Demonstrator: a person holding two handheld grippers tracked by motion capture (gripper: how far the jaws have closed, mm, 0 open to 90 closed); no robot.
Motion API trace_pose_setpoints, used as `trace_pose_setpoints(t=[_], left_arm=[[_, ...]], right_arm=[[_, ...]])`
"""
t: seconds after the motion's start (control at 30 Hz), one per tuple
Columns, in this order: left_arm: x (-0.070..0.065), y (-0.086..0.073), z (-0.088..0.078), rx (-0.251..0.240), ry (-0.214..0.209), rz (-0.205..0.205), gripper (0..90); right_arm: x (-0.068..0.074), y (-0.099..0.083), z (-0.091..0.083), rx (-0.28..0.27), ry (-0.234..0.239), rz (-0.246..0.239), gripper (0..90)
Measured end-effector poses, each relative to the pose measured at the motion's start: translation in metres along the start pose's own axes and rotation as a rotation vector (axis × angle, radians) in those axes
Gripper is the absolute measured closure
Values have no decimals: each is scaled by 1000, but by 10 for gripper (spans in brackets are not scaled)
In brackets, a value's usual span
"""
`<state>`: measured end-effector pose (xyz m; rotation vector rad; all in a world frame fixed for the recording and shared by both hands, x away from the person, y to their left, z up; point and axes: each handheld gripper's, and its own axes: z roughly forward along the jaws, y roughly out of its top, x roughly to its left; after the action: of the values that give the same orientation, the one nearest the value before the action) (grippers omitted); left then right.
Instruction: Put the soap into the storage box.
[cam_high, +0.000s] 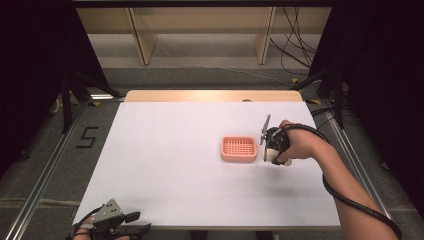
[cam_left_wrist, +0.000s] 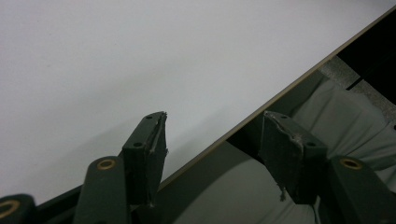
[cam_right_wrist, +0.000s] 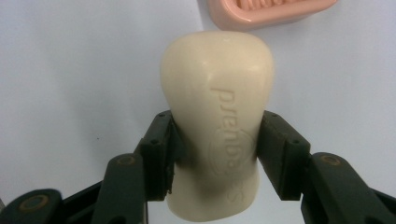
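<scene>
Gripping a cream soap bar (cam_right_wrist: 217, 126) between both jaws of the right gripper (cam_right_wrist: 217, 154), pads pressed on its two narrow flanks, embossed lettering facing the camera, rounded end of the bar jutting well past the fingertips

Reaching in from the lower right of the high view: forearm angled up and leftward across the table's right side, wrist bent, right gripper (cam_high: 272, 147) pointing left toward a pink soap dish (cam_high: 239, 148), cable looping back along the arm

Held just beside the right edge of the dish, soap bar (cam_high: 270, 154) apart from it, over the white table (cam_high: 165, 165); in the right gripper view the pink soap dish (cam_right_wrist: 275, 11) just beyond the bar's rounded end, a thin strip of white surface between

Resting at the near left corner of the table, low in the high view: left gripper (cam_high: 131, 224), grey plate on top, jaws standing wide with nothing between them; in the left gripper view, left gripper (cam_left_wrist: 215, 140) straddling the table's front edge, one jaw over the white top, the other past the rim over grey cloth

Plenty of bare white surface left of the dish and in front of it; far wooden edge well behind; right table edge close behind the right hand
</scene>
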<state>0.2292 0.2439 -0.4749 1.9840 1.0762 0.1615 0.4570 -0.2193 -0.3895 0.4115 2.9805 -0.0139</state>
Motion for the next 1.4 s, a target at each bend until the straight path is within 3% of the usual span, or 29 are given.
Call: trace_pose_setpoints(t=[0.2,0.23,0.33,0.43,0.47,0.6,0.73,0.8,0.93,1.0,1.13,1.3,1.4], left_arm=[[0,0,0,0,-1,1,403],[0,0,0,0,-1,1,403],[0,0,0,1,-1,1,403],[0,0,0,1,-2,2,403],[0,0,0,0,-1,2,403],[0,0,0,0,-1,2,403],[0,0,0,0,-1,2,403],[0,0,0,0,-1,2,403],[0,0,0,0,-1,2,403],[0,0,0,-1,-1,2,403],[0,0,0,0,-2,4,403],[0,0,0,1,-1,4,403],[0,0,0,0,-2,5,403]], right_arm=[[-1,4,-1,4,11,1,510],[-4,3,0,-9,9,-32,510],[-2,6,-2,4,11,-4,509],[-4,7,-1,-5,2,-29,510],[-2,7,-2,3,7,-7,510],[-3,8,-2,-5,-9,-16,510],[-3,10,-2,8,6,-7,510],[-5,11,0,-13,3,-29,509],[-4,14,-1,1,8,-8,510],[-6,15,-1,-10,5,-33,509],[-5,18,-2,-3,6,-16,510],[-6,22,-1,-10,2,-45,510],[-4,24,-3,-2,2,-11,509]])
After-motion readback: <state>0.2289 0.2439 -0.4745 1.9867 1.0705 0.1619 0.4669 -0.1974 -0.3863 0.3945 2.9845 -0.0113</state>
